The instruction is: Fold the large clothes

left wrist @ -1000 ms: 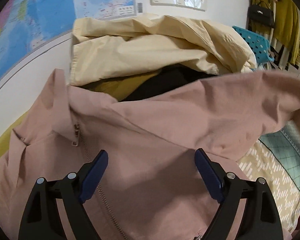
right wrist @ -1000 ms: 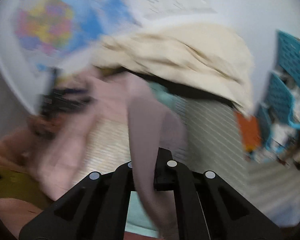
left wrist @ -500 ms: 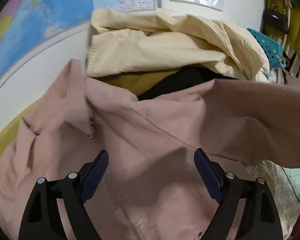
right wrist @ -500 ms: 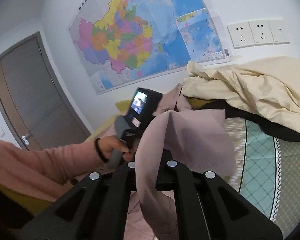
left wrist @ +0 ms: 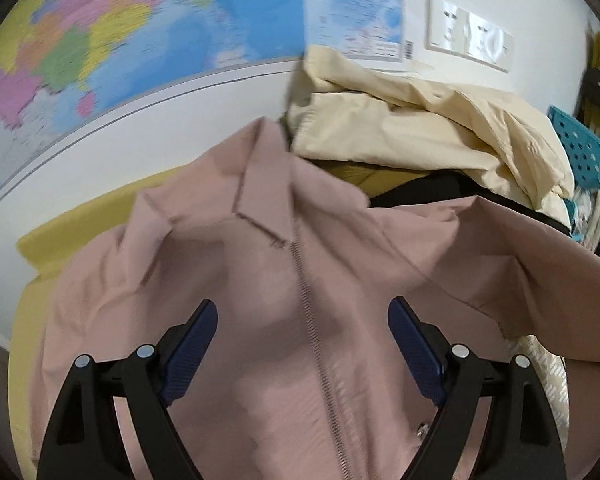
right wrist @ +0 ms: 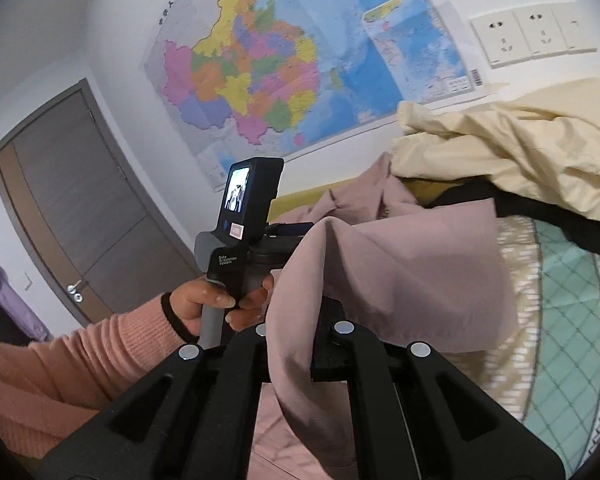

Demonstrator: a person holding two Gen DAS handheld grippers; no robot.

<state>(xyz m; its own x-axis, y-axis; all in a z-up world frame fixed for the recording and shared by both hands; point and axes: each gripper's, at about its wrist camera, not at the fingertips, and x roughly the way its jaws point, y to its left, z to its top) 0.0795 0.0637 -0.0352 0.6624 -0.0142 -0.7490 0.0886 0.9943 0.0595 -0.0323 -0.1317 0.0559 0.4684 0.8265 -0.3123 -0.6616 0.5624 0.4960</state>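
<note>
A pink zip-up jacket (left wrist: 252, 280) lies spread on the bed, collar toward the wall and zipper running down the middle. My left gripper (left wrist: 302, 312) hovers open just above its chest, blue pads on either side of the zipper with nothing between them. In the right wrist view my right gripper (right wrist: 300, 320) is shut on a fold of the pink jacket (right wrist: 400, 272), which is lifted and drapes over the jaws, hiding the fingertips. A hand (right wrist: 208, 304) in a pink sleeve holds the left gripper's handle (right wrist: 248, 216) beyond that fold.
A cream jacket (left wrist: 420, 128) is heaped on a black garment (left wrist: 428, 190) by the wall, behind the pink one. A yellow cushion (left wrist: 80, 224) lies at the left. Patterned bed sheet (right wrist: 560, 288) shows at the right. A grey door (right wrist: 80, 208) stands far left, a teal basket (left wrist: 580, 148) far right.
The left gripper has risen and rolled, so collar and zipper now sit centred between its open pads. The right gripper swung left with the pink fold still clamped and lifted.
</note>
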